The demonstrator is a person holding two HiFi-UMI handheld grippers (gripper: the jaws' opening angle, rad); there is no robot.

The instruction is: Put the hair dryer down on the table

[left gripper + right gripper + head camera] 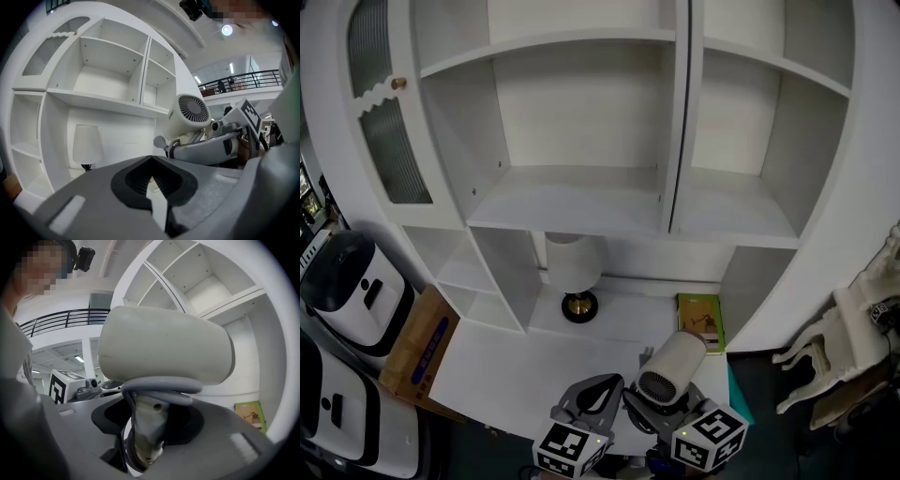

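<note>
While aloft, hair dryer: handle clamped in right gripper.
Left gripper: jaws together, at its 9 o'clock.
Table: nothing set down yet.

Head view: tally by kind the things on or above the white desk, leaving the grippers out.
Lamp: 1
Book: 1
Hair dryer: 1
Total: 3
</note>
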